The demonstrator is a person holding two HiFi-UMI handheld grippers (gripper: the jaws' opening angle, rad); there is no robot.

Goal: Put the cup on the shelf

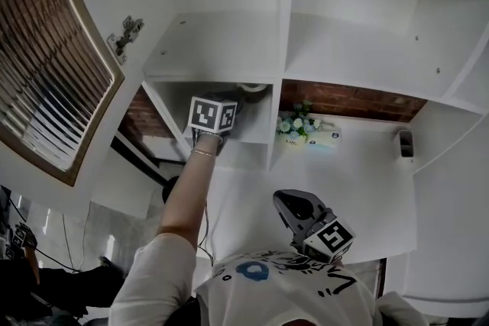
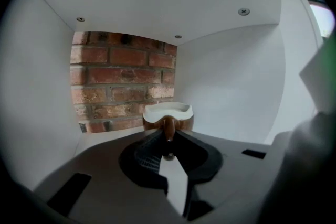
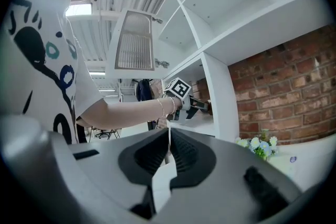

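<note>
A brown cup (image 2: 168,113) with a white inside is in the lower left shelf compartment (image 2: 105,136), in front of its brick back wall. My left gripper (image 2: 168,136) is shut on the cup's brown handle, with the person's arm stretched up into the compartment. In the head view the cup (image 1: 253,88) shows just past the left gripper (image 1: 229,109) and its marker cube. I cannot tell whether the cup rests on the shelf floor. My right gripper (image 1: 288,202) hangs low near the person's chest. Its jaws (image 3: 169,131) are shut with nothing between them.
White shelves with an upright divider (image 1: 279,50) fill the wall. A bunch of small flowers (image 1: 296,126) and a pale box (image 1: 325,138) stand on the counter to the right. A small dark object (image 1: 405,143) sits far right. A slatted panel (image 1: 46,65) hangs at left.
</note>
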